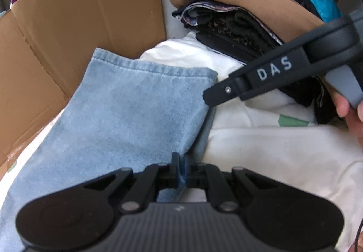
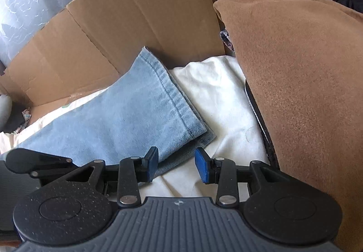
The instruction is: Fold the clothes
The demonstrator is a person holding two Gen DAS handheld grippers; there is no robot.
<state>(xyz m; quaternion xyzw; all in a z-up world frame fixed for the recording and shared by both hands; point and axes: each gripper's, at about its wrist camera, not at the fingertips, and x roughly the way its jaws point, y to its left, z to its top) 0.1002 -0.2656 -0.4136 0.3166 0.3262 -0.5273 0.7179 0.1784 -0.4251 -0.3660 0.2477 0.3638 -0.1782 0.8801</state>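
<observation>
Light blue jeans (image 1: 127, 111) lie folded on a white cloth (image 1: 272, 150), hem toward the cardboard. My left gripper (image 1: 179, 170) is shut, its blue pads together over the jeans' right edge, and no cloth shows between them. A black finger of the right gripper (image 1: 217, 93) reaches in from the right and touches the hem corner. In the right wrist view my right gripper (image 2: 178, 164) is open, its pads apart on either side of the jeans' (image 2: 127, 116) lower corner without pressing it. Part of the left gripper (image 2: 27, 159) rests on the denim at far left.
A cardboard box flap (image 1: 79, 25) (image 2: 136, 13) stands behind the jeans. A brown garment (image 2: 295, 70) covers a pile of dark folded clothes (image 1: 238, 25) at the right. A person's hand (image 1: 349, 113) holds the right gripper. The white cloth (image 2: 215, 97) spreads between jeans and pile.
</observation>
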